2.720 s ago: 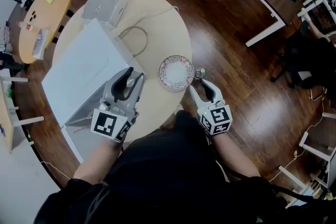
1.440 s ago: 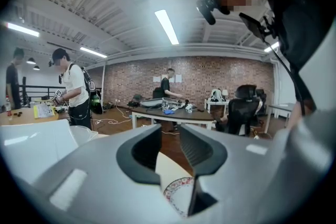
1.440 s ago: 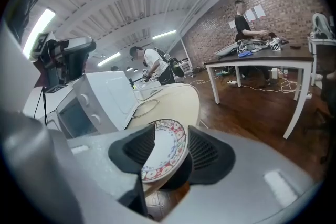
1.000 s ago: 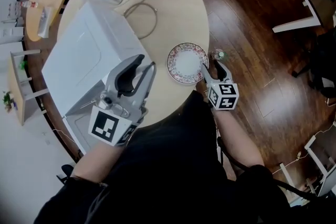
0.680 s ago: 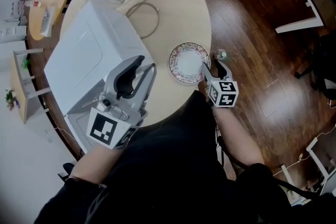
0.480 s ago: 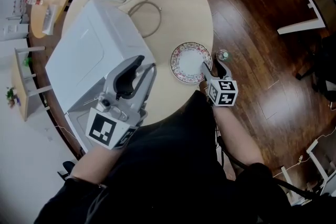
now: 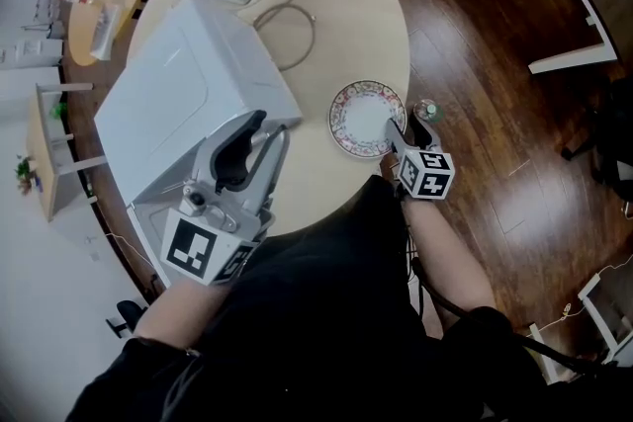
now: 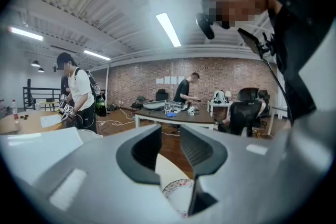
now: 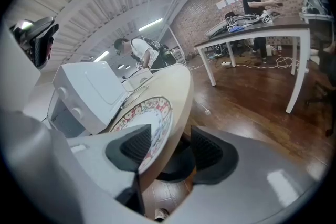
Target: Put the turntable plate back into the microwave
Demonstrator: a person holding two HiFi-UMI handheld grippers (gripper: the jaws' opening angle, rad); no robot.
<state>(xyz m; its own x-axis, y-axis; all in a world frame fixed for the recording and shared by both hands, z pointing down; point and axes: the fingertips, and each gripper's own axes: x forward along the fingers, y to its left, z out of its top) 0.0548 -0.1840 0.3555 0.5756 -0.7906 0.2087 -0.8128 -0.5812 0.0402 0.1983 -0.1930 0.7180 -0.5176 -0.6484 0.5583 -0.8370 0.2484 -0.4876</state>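
While the turntable plate (image 7: 364,117) lies flat on the round table (image 7: 368,23), close to the near edge and just to the right of the microwave (image 7: 183,109), the job looks to be only at its first step: nothing has been lifted and the plate is wholly outside the oven. The right gripper (image 7: 406,129) is the one at work. It sits at the table's edge, and its own view shows the jaws standing apart, one above the patterned rim of the plate and the other below the edge of the tabletop, so that rim and table edge both lie in the gap. No pad appears to press on the plate, so I judge this an approach rather than a grip. The left gripper (image 7: 265,129) hangs in front of the microwave, jaws wide with nothing between them; the plate shows only far off through the gap. From these views I cannot tell whether the microwave door is open, though the right gripper view shows the front panel with its two knobs. What is left, as I read it, is nearly everything: free the rim from the tabletop, close on it, carry the plate level across to the oven, and seat it inside.
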